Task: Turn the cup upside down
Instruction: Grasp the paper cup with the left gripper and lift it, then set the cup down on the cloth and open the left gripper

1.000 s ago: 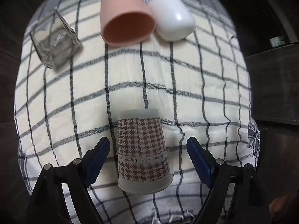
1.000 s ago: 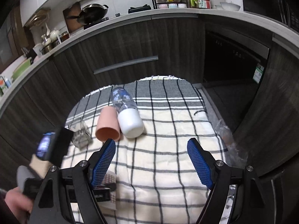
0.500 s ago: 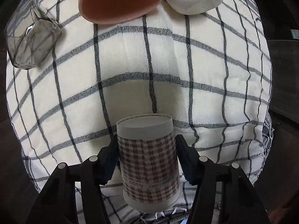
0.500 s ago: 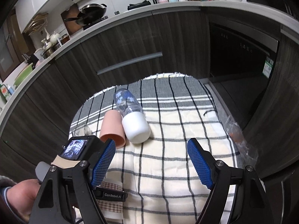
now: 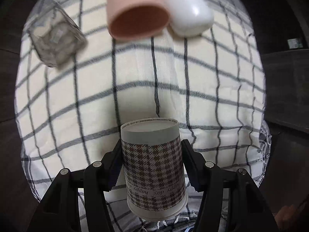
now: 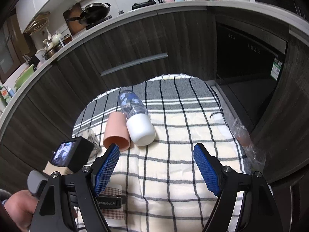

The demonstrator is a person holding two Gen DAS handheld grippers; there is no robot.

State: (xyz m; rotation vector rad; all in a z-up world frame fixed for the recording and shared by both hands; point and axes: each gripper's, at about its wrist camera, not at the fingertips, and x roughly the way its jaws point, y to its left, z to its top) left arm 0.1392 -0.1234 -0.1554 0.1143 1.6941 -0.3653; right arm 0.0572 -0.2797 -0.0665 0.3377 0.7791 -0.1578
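Checked tablecloth (image 5: 135, 100) spread over the whole work surface, cream with dark lines, grey band at far end. Dark wood-grain cabinets (image 6: 135, 44) behind, counter above crowded with pans and jars.

Right gripper (image 6: 156, 166) hovering over bare cloth, blue pads (image 6: 108, 166) wide apart, nothing between them.

Left gripper (image 5: 151, 162) clamped on houndstooth paper cup (image 5: 154, 172), one finger on each side wall. Cup held with base pointing away from camera and rim nearest it (lettering "happy day" read inverted); contact with cloth not discernible.

Pink cup (image 5: 135, 13) on its side at far end, mouth toward camera, touching white-capped bottle (image 5: 190, 17), also lying down. Clear square glass (image 5: 56, 40) to their left, apart, tilted (blurred).
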